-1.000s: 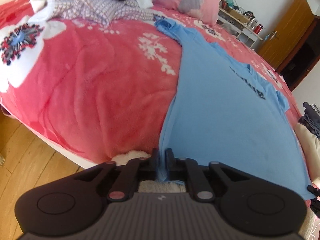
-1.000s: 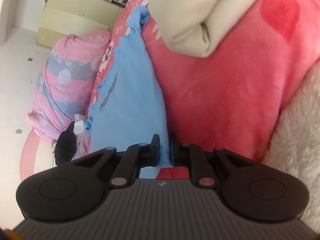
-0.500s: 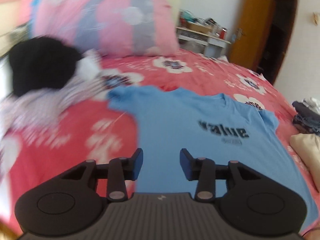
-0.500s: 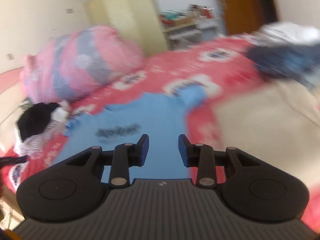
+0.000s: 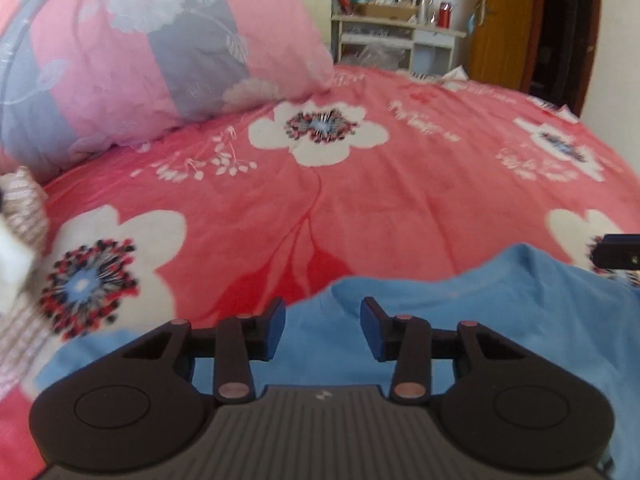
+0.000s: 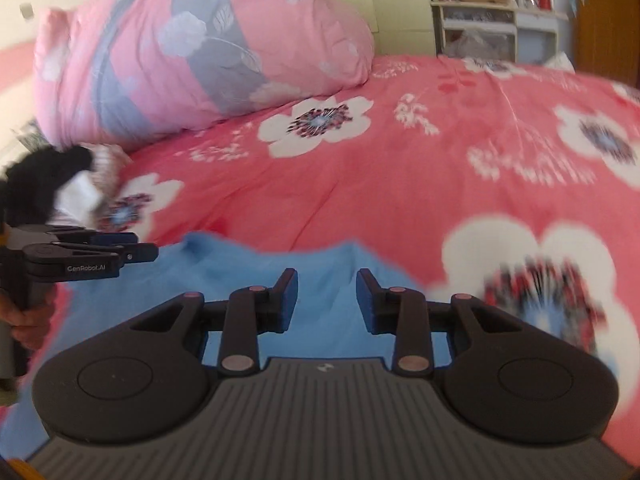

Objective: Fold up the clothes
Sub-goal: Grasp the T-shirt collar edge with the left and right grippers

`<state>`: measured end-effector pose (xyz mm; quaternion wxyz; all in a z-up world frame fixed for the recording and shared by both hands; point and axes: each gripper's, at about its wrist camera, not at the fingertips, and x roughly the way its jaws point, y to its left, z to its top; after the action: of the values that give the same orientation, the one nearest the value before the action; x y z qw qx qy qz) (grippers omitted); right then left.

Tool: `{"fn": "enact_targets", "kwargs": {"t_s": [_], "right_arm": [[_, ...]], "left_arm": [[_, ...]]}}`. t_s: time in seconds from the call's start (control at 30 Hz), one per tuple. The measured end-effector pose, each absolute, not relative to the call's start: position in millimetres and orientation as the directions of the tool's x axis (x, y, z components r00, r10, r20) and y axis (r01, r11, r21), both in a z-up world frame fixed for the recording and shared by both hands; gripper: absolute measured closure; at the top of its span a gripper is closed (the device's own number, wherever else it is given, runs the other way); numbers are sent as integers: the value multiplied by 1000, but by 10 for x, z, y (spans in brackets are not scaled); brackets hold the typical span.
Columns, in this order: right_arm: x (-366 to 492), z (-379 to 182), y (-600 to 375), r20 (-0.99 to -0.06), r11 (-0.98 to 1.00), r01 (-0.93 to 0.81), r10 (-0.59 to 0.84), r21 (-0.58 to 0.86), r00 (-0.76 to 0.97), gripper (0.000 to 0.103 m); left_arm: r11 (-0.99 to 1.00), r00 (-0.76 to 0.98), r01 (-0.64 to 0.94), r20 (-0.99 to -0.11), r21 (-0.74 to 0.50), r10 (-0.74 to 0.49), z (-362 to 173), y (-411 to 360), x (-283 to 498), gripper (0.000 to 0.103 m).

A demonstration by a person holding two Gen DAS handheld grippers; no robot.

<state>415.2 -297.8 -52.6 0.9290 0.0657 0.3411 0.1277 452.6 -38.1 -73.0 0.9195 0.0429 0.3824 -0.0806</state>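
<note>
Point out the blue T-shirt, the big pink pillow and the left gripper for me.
blue T-shirt (image 5: 500, 312): left wrist view, flat cloth.
pink pillow (image 6: 208, 52): right wrist view, its middle.
left gripper (image 5: 322, 328): left wrist view, between open fingertips.

I count one blue shirt (image 5: 500, 320) on one bedspread (image 5: 360, 208). One big pillow (image 6: 200, 52) lies at its far side. One heap of clothes (image 6: 52, 184) sits by my left gripper (image 5: 322, 328). With my right gripper (image 6: 326, 300), that makes two. One shelf (image 6: 492, 28), one door (image 5: 504, 20).
</note>
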Motion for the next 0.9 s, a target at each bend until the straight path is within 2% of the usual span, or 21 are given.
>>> {"fn": "enact_targets", "kwargs": {"t_s": [0.1,0.27,0.37,0.4,0.43,0.5,0.63,0.9], "right_arm": [[4498,-693,-2962,-648,957,-176,286,232,706,72],[4896,-940,-2923,-701,952,-153,299,265,648,72],[5020,-1050,-2912,-725,952,-152,300,265,619,72],[5028,-1069,-2914,-731,954,-152,295,257,616,79],[5021,-1077,-2920,-733,958,-148,283,245,619,94],[4986,-1070,-2948,-725,963,-136,264,231,637,99],[4790,-955,-3015,-637,970,-123,230,209,736,100],[4838,-1241,-3087,-606,975,-43,169,216,777,99]], "left_arm": [[983,669,177,-738,40,-90,-878,-441,4760,63],[985,645,165,-761,46,-73,-1042,-437,4912,73],[983,658,176,-749,46,-83,-1061,-445,4916,87],[982,665,182,-742,51,-84,-1060,-458,4905,95],[981,674,186,-734,59,-84,-1055,-473,4887,98],[982,712,176,-698,70,-78,-1019,-490,4831,99],[990,796,136,-599,34,-88,-924,-468,4708,99],[996,793,76,-608,51,-30,-1167,-552,4816,97]]}}
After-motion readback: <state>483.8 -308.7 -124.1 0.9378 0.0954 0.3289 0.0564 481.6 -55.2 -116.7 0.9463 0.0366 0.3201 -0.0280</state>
